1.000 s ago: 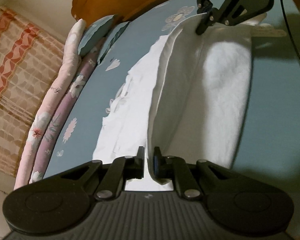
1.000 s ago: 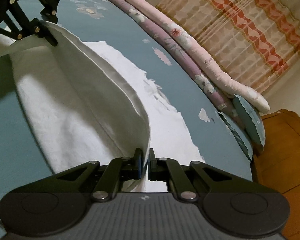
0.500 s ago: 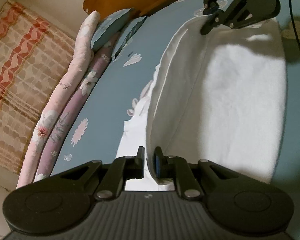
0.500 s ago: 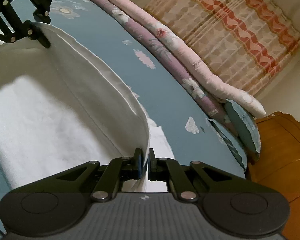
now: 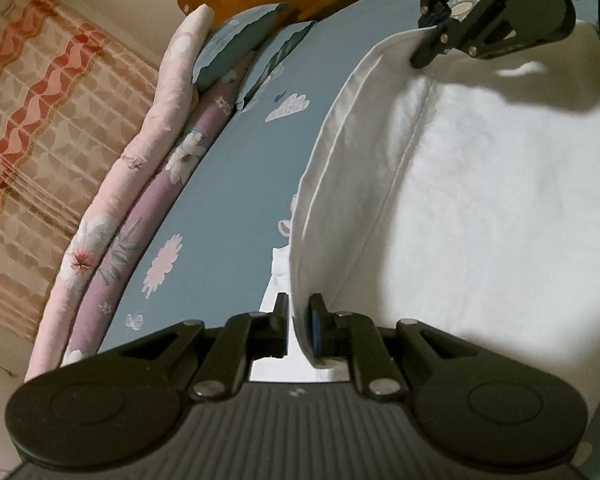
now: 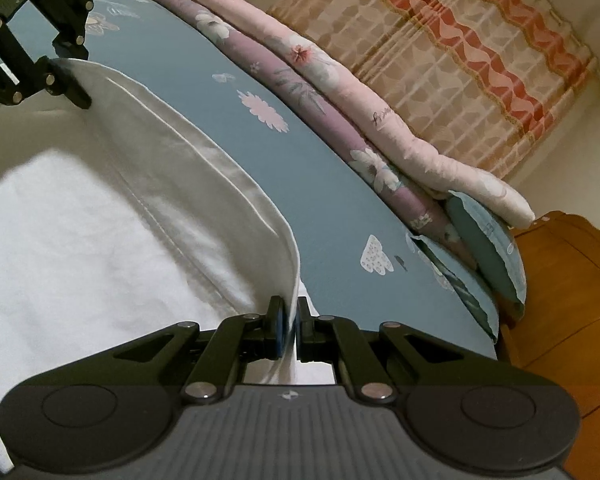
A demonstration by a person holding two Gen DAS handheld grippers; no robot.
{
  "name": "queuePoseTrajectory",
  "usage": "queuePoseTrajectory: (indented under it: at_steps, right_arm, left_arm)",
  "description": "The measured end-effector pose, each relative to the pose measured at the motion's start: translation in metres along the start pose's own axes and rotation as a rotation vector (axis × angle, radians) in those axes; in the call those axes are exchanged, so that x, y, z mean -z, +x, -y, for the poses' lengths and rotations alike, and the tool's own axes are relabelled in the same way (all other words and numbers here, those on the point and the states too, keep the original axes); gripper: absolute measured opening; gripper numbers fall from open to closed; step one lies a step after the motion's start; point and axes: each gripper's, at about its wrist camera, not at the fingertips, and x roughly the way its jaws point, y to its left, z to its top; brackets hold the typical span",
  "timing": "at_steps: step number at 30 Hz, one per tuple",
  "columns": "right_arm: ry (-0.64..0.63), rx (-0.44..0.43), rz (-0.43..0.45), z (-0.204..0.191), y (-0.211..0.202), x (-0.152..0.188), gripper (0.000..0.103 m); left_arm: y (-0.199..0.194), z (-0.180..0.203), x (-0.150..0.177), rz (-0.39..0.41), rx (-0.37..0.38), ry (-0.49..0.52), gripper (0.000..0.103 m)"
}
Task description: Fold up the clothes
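The left gripper (image 5: 299, 316) has a folded hem of the white garment (image 5: 480, 208) between its fingers: the cloth lies against the right finger with its blue pad (image 5: 315, 326), while a narrow slit shows beside the left finger, so the pinch looks light and I cannot tell how firmly it bites. The right gripper (image 6: 288, 322) is pressed together on the same hem at its other end, the cloth pinched between its blue pad (image 6: 278, 326) and the opposite finger. Each tool shows in the other's camera: the right gripper sits at the top right of the left wrist view, its tips on the far end of the raised edge, and the left gripper (image 6: 76, 92) sits at the top left of the right wrist view, likewise on the cloth. Between the two, the hem runs as a raised, doubled band with a stitched seam (image 5: 404, 168), and the rest of the garment spreads broad and flat on the near side of the bed (image 6: 228, 128), over its blue flower-printed sheet (image 5: 220, 184). Along the bed's far edge lie two rolled quilts side by side, one pink (image 6: 360, 92) and one purple (image 6: 296, 92), both with floral print. At one end of those rolls two blue pillows (image 6: 484, 248) stand on edge by the wooden headboard (image 6: 572, 264). Behind the quilts hangs a curtain (image 6: 460, 40) with orange wavy bands, against a pale wall.
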Motion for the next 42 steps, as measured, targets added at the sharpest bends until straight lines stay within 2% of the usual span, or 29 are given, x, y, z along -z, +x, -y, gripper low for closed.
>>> queuePoseTrajectory:
  at_steps: [18,20,22,24,25,27,30,33,35,37,39,42]
  right_arm:
    - [0.017,-0.034,-0.065,-0.009,0.049,0.008,0.006]
    - [0.02,-0.037,-0.072,-0.01,0.053,0.009,0.006]
    - [0.025,-0.03,-0.077,-0.01,0.055,0.009,0.014]
    - [0.026,-0.02,-0.074,-0.009,0.055,0.008,0.022]
    - [0.024,-0.012,-0.067,-0.008,0.054,0.007,0.032]
    - [0.039,-0.018,-0.054,-0.002,0.05,0.002,0.041]
    - [0.059,-0.027,-0.019,0.011,0.036,-0.007,0.047]
    - [0.091,-0.063,0.02,0.026,0.018,-0.015,0.06]
    - [0.125,-0.095,0.037,0.039,0.007,-0.02,0.062]
    - [0.147,-0.1,0.045,0.049,-0.003,-0.024,0.062]
    - [0.156,-0.095,0.048,0.057,-0.012,-0.026,0.065]
    - [0.156,-0.086,0.043,0.065,-0.023,-0.023,0.071]
  left_arm:
    - [0.042,0.0,0.008,-0.012,0.038,-0.047,0.015]
    - [0.044,0.0,0.009,-0.012,0.039,-0.054,0.02]
    - [0.046,-0.003,0.01,-0.006,0.015,-0.067,0.041]
    - [0.045,-0.009,0.009,0.006,0.0,-0.093,0.05]
    - [0.044,-0.013,0.009,0.011,0.001,-0.113,0.051]
    - [0.04,-0.024,0.007,0.021,0.014,-0.159,0.054]
    - [0.028,-0.035,0.005,0.04,0.016,-0.19,0.063]
    - [0.016,-0.049,0.003,0.057,0.067,-0.257,0.063]
    - [0.01,-0.06,0.003,0.059,0.089,-0.314,0.066]
    - [0.006,-0.069,0.004,0.061,0.098,-0.354,0.076]
    - [0.002,-0.077,0.005,0.057,0.119,-0.388,0.08]
    - [0.001,-0.086,0.006,0.026,0.146,-0.425,0.081]
